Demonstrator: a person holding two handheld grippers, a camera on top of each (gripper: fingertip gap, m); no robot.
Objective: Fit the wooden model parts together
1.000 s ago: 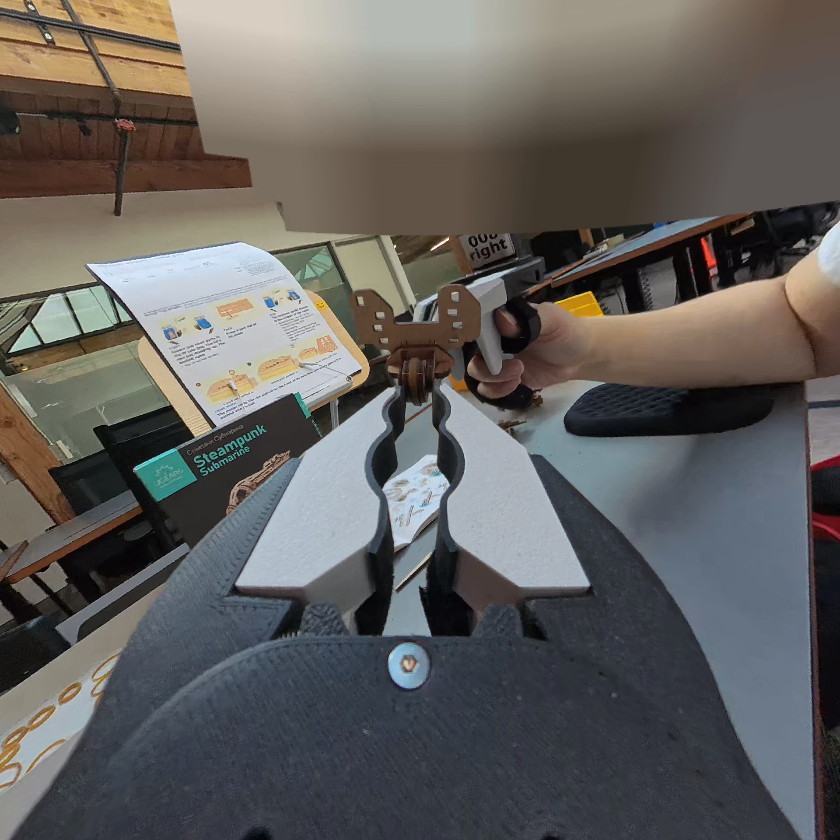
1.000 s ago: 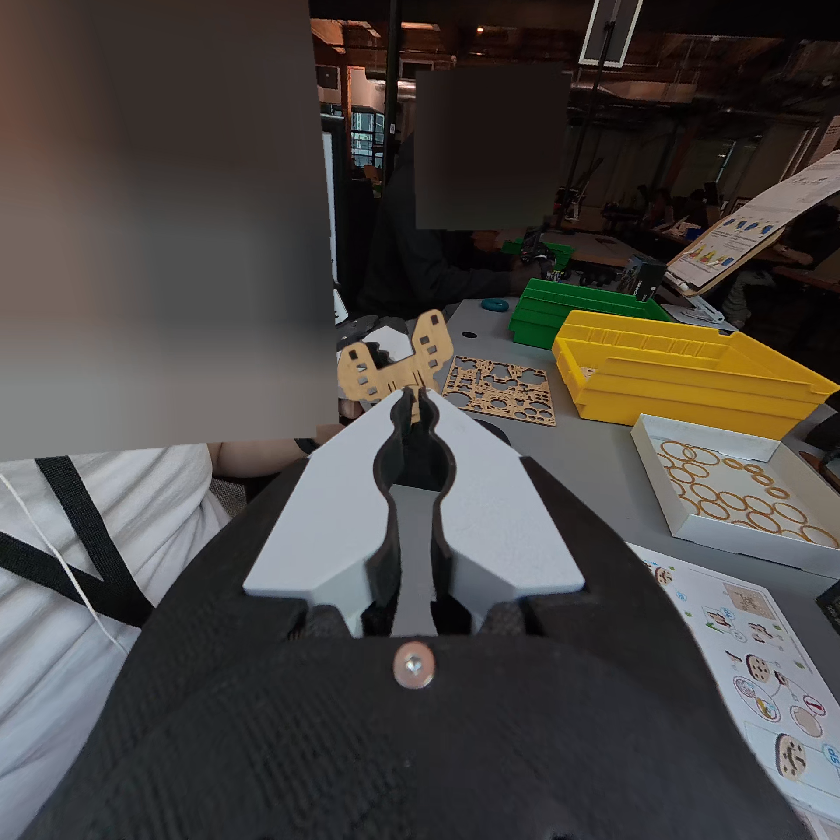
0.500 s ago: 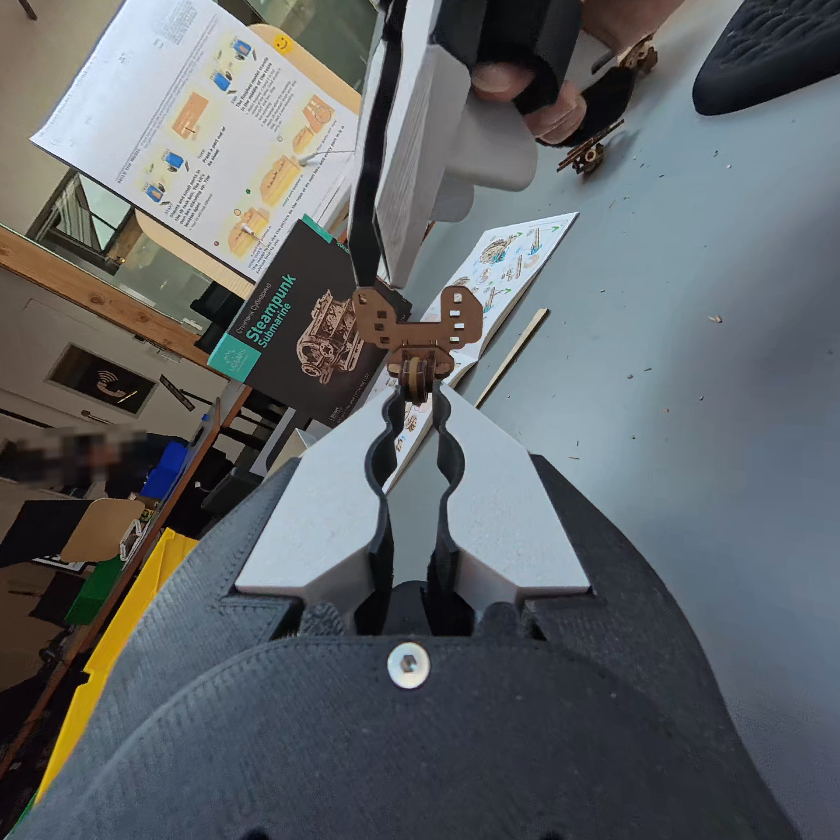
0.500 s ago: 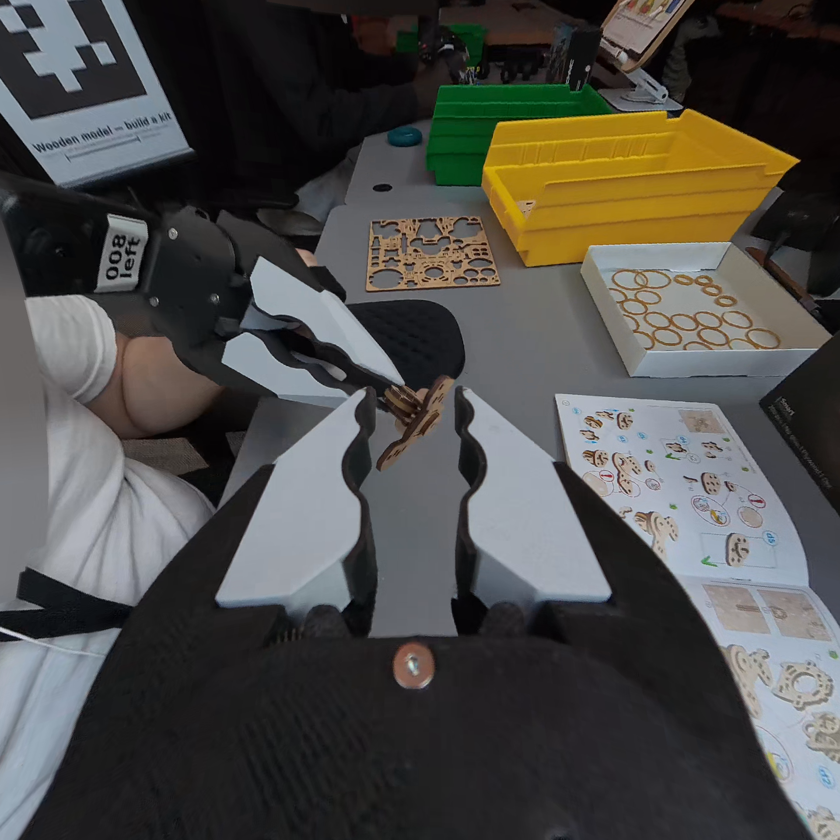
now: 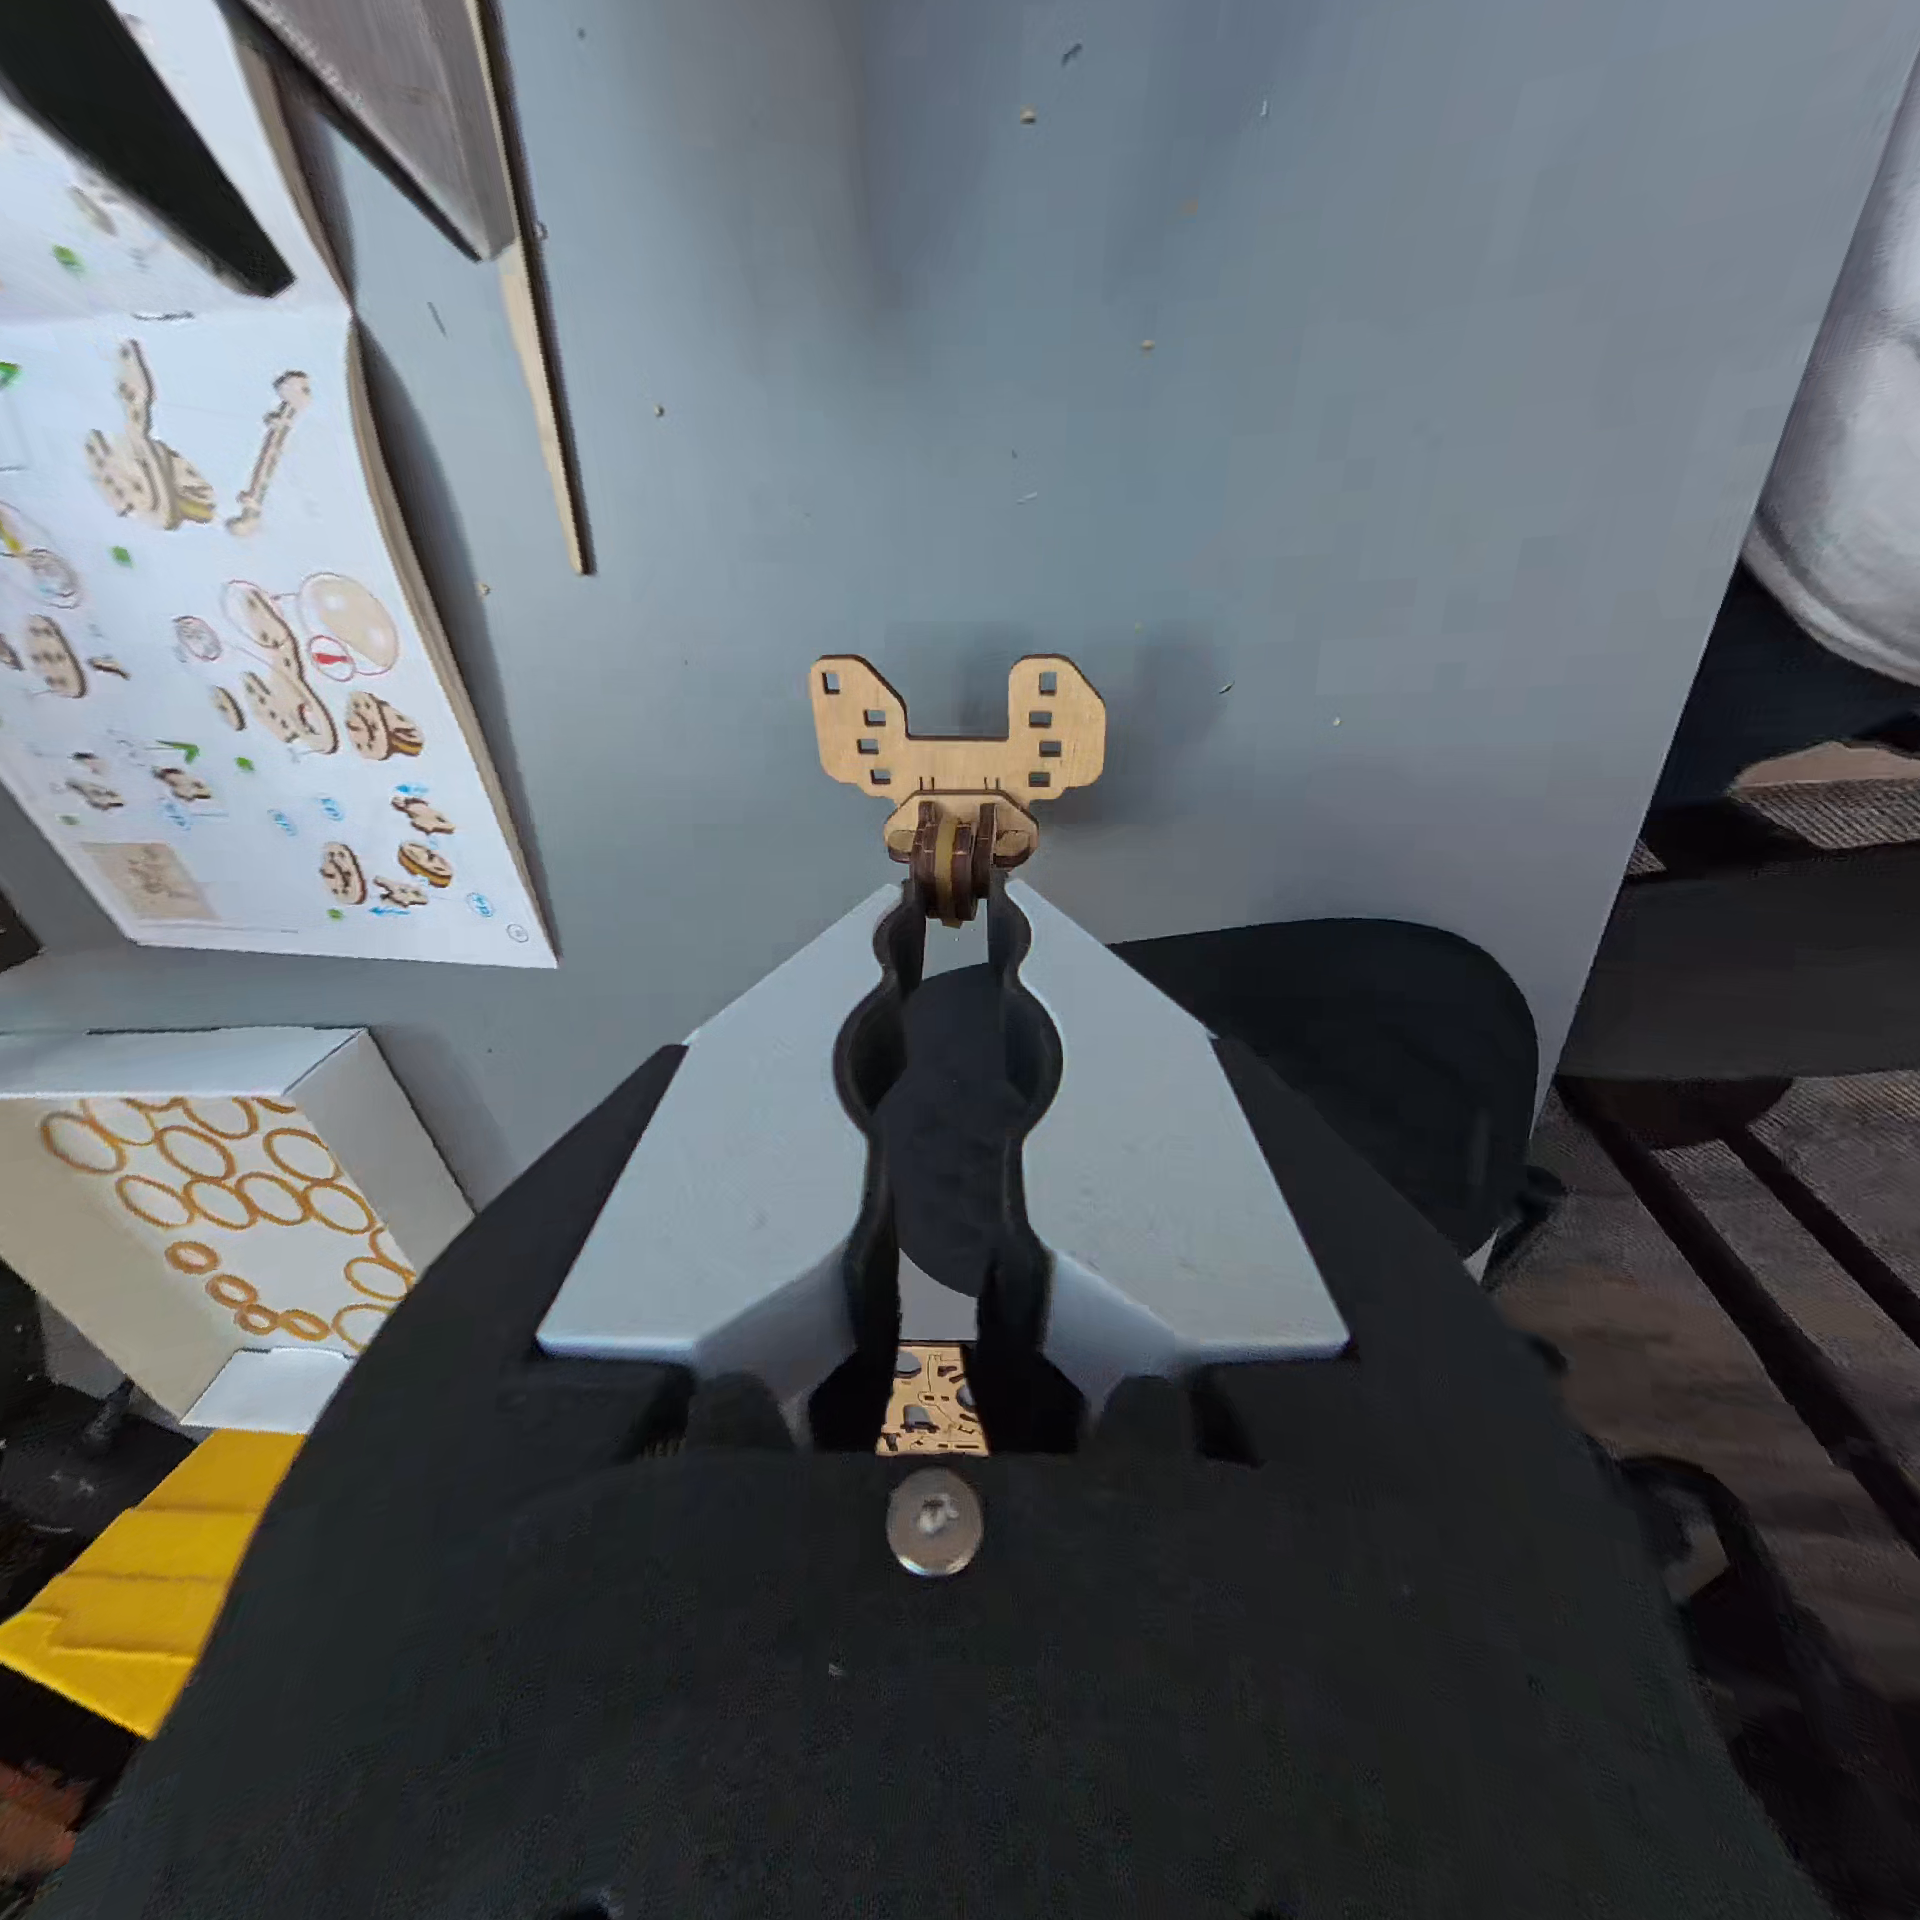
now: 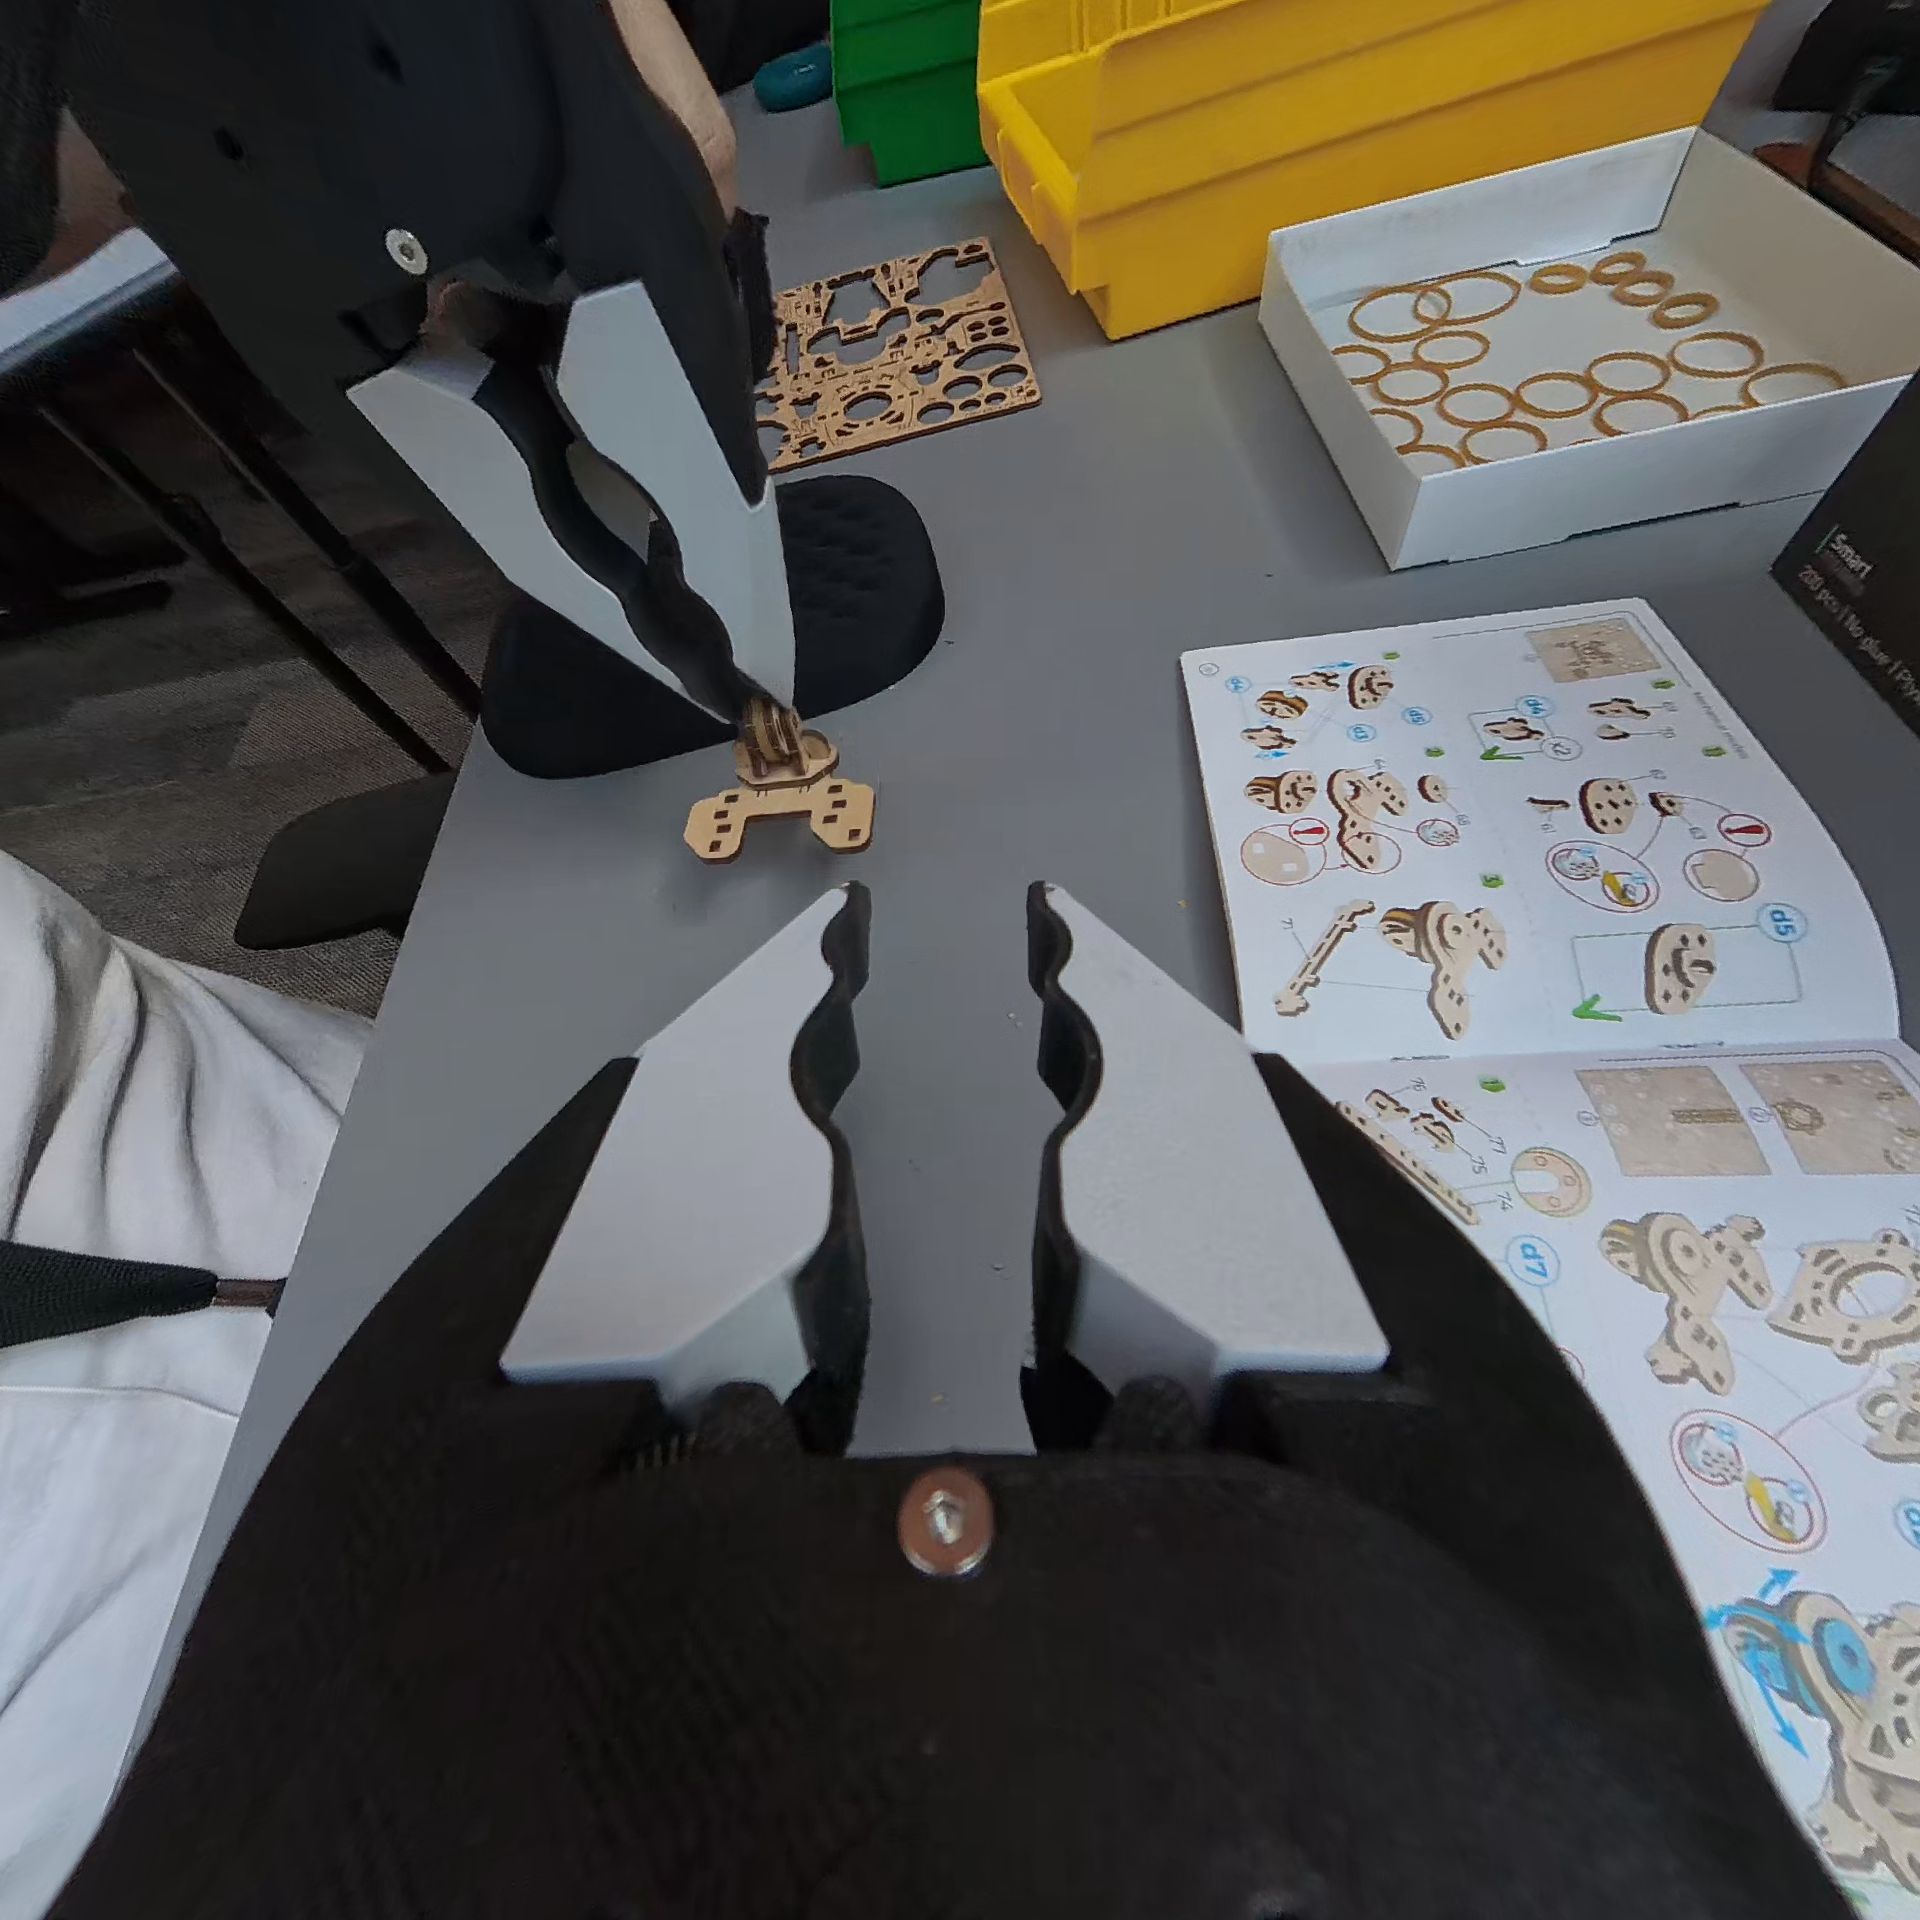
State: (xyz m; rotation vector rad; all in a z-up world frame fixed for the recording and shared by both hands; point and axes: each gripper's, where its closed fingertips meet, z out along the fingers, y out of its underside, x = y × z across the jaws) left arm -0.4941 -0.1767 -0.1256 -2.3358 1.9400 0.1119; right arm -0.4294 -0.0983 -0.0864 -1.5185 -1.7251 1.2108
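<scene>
We see only a sliver of the punched wooden sheet (image 5: 932, 1397) through the left gripper (image 5: 951, 902); the picture's edge cuts the yellow bin (image 6: 1340, 135), green bin (image 6: 904, 83) and instruction booklet (image 6: 1621, 1039).

Left wrist view looks steeply down, close to the counter (image 5: 1299, 416); right wrist view faces it obliquely. Both share the wooden part (image 5: 956, 748) (image 6: 779, 800).
</scene>
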